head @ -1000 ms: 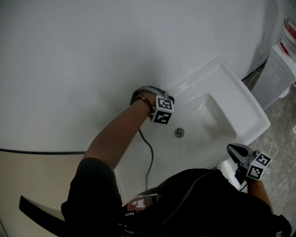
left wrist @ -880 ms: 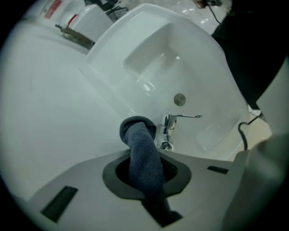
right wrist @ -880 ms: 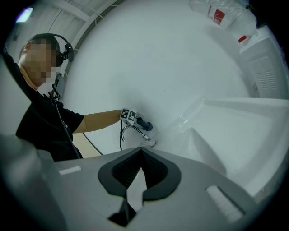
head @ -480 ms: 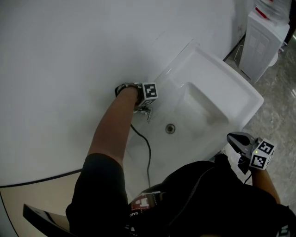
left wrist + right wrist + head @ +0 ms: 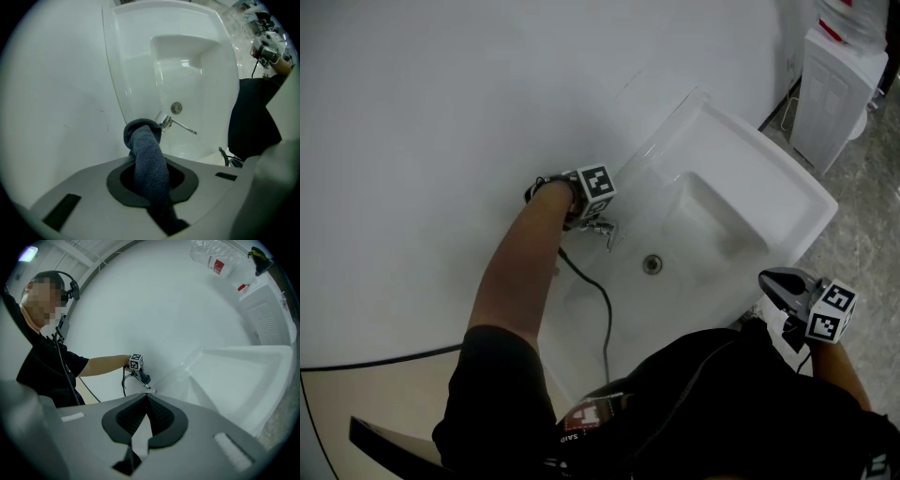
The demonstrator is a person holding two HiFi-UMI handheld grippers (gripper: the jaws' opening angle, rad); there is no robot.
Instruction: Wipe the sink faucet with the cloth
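My left tongs (image 5: 149,183) grip a dark blue terry cloth (image 5: 145,152) at the chrome faucet (image 5: 165,122)'s base; my right tongs (image 5: 146,427) are clenched, empty.

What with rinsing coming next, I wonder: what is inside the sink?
Inside the sink just a drain shows, with the faucet reaching over it and the cloth bunched at the faucet's base. The person's dark shirt hides the sink's front edge.
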